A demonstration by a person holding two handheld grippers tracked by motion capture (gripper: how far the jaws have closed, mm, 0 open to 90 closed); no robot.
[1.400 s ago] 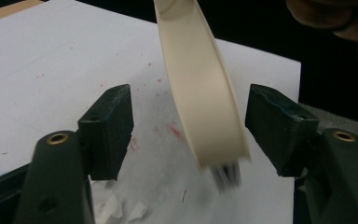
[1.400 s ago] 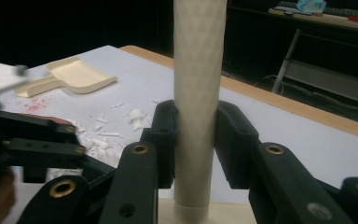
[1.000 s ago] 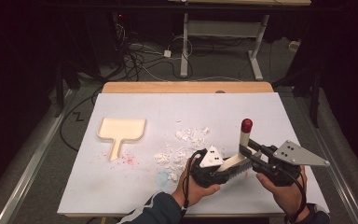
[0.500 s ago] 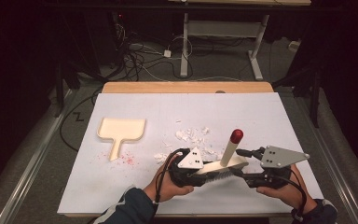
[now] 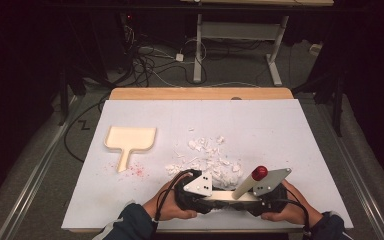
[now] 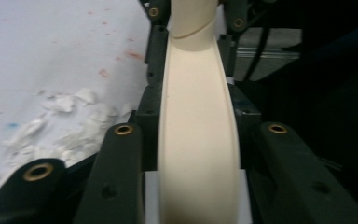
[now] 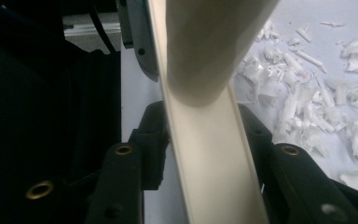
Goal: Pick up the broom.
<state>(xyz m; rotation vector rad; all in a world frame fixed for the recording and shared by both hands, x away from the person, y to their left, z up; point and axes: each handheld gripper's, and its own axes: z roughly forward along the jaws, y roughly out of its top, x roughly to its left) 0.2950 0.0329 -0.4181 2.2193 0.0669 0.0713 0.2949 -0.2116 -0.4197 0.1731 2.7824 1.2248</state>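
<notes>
**Brush Now Gripped From Both Ends**

On the white surface (image 5: pixel 130 210), the scrap pile (image 5: pixel 207 157) sat at twelve o'clock from the hands. The cream brush (image 5: pixel 225 196), red-tipped handle up, lay level near the front edge. The left gripper (image 5: pixel 207 197) clamped one end; the right gripper (image 5: pixel 254 200), lower than a second ago, had just closed its fingers (image 7: pixel 256 140) on the other. Sweeping looked ready to start.

Dustpan (image 5: pixel 130 140), red specks (image 5: pixel 139 170), cables (image 5: pixel 150 57)
</notes>
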